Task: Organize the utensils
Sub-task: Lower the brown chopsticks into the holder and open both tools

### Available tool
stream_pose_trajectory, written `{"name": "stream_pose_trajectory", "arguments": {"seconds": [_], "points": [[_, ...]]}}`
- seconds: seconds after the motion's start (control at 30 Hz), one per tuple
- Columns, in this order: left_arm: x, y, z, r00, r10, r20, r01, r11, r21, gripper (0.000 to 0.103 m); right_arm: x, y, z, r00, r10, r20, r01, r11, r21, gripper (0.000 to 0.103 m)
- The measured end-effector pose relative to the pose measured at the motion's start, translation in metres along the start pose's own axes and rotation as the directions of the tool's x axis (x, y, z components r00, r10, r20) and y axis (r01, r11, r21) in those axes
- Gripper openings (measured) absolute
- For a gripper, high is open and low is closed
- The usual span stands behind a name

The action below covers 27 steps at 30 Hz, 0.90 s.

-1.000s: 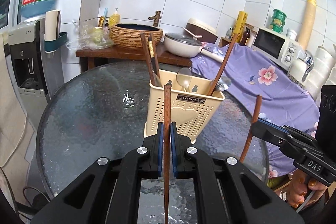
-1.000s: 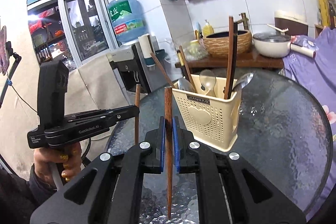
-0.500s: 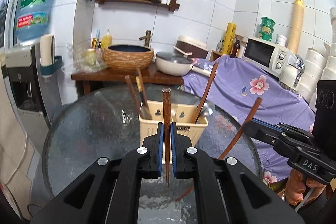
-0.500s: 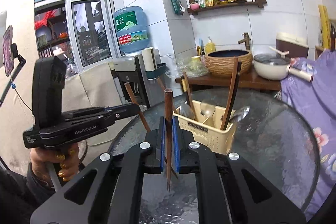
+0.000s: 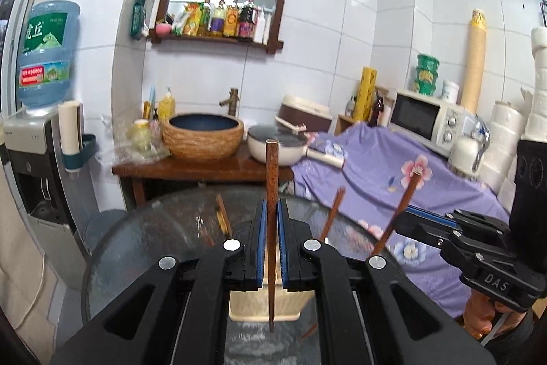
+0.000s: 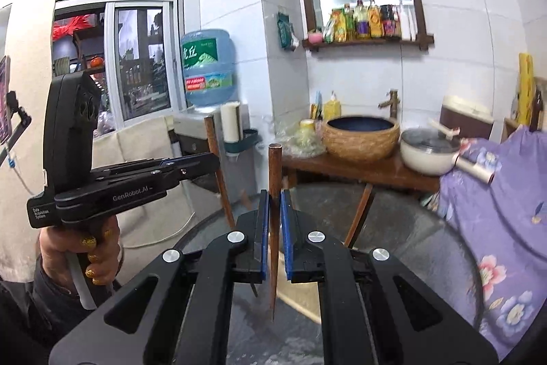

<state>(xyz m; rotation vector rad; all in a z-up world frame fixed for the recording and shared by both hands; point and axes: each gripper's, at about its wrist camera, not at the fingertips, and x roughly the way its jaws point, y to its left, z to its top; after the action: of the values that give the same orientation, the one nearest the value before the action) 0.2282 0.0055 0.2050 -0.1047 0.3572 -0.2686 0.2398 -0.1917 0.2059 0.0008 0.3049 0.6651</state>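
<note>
The left gripper (image 5: 272, 228) is closed on a dark brown wooden chopstick (image 5: 271, 180), which stands upright between its blue pads (image 5: 262, 238). Under this gripper sits the cream plastic utensil basket (image 5: 253, 303) on the round dark glass table (image 5: 154, 228); other chopsticks (image 5: 331, 214) lean out of the basket.

The right gripper (image 6: 274, 228) also pinches a brown wooden chopstick of its own (image 6: 274, 170), upright, the thin tip pointing down above the glass. Behind the table are a woven basin (image 5: 203, 139) and a white pan (image 5: 273, 146) on a wooden counter (image 5: 205, 166).
</note>
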Motion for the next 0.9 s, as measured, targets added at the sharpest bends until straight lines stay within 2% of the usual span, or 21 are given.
{"name": "stream_pose_trajectory", "arguments": {"seconds": [0.2, 0.37, 0.67, 0.9], "points": [[0.009, 0.003, 0.034, 0.998, -0.018, 0.061, 0.021, 0.999, -0.049, 0.006, -0.001, -0.007, 0.039, 0.995, -0.055, 0.081, 0.056, 0.998, -0.01, 0.008], [0.019, -0.001, 0.043, 0.992, 0.013, 0.128, -0.006, 0.998, -0.056, 0.006, 0.008, -0.008, 0.054, 0.977, -0.134, 0.166, 0.144, 0.988, -0.051, 0.008], [0.055, 0.001, 0.017, 0.987, 0.067, 0.147, -0.058, 0.996, -0.062, 0.006, 0.052, -0.009, 0.022, 0.966, -0.185, 0.181, 0.203, 0.976, -0.084, 0.008], [0.071, 0.009, -0.012, 0.993, 0.069, 0.094, -0.063, 0.996, -0.071, 0.006, 0.081, -0.019, -0.016, 0.98, -0.174, 0.096, 0.177, 0.984, -0.026, 0.008]]}}
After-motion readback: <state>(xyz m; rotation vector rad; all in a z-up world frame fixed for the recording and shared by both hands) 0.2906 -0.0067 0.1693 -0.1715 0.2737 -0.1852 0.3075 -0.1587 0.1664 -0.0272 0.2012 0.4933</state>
